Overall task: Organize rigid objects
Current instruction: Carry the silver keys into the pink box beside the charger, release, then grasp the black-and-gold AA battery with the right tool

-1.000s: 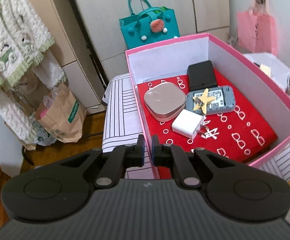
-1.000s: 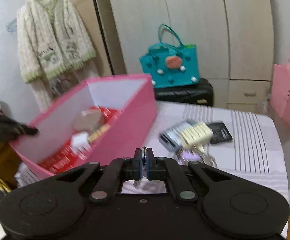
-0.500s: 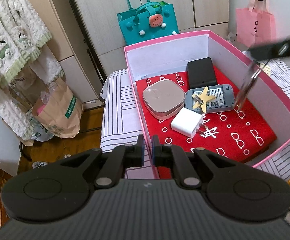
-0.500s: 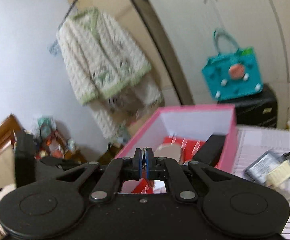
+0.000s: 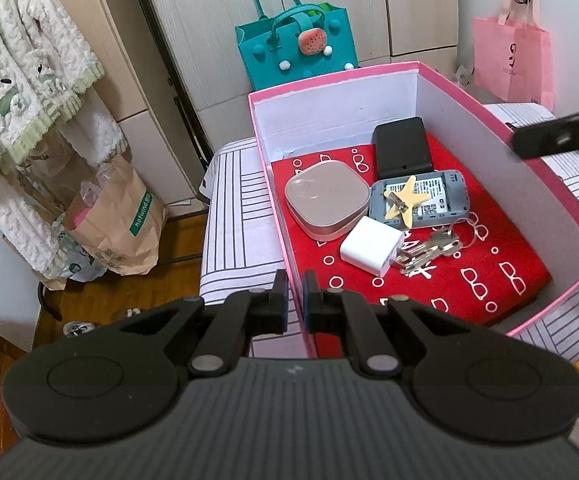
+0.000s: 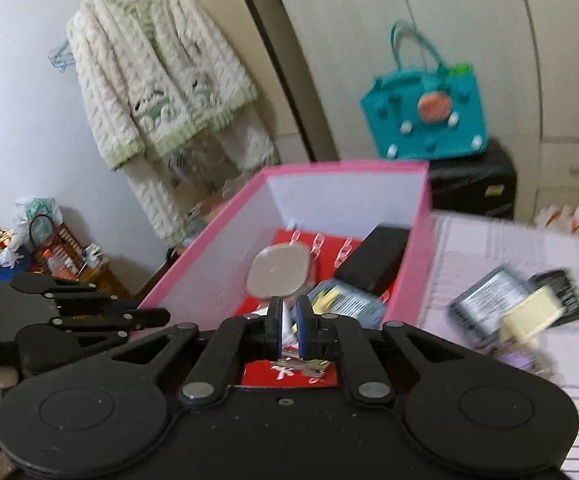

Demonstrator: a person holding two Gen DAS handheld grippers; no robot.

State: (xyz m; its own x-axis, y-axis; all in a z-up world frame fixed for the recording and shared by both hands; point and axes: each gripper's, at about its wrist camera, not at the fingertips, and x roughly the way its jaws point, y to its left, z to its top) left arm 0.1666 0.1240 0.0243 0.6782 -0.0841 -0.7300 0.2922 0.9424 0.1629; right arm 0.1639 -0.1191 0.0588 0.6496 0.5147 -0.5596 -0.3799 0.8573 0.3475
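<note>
A pink box [image 5: 501, 128] with a red lining holds a beige rounded case [image 5: 326, 198], a black block [image 5: 402, 147], a grey device with a yellow star clip [image 5: 421, 200], a white charger [image 5: 370, 251] and a bunch of keys [image 5: 433, 249]. My left gripper [image 5: 295, 294] is shut on the box's near left wall. My right gripper [image 6: 288, 330] hangs over the box [image 6: 225, 232], slightly open and empty; its arm shows at the right edge of the left wrist view [image 5: 561, 136]. On the table outside the box lie a grey device and a cream plug [image 6: 529, 316].
A striped tablecloth [image 5: 233, 216] covers the table. A teal bag [image 5: 297, 48] stands behind the box, a pink bag [image 5: 511, 60] hangs at the right. A white cardigan [image 6: 157, 64] hangs at the left. A paper bag [image 5: 117, 224] stands on the floor.
My right gripper carried the keys over the box, opened and let them go. The keys now lie on the red lining beside the white charger. The left gripper has kept its hold.
</note>
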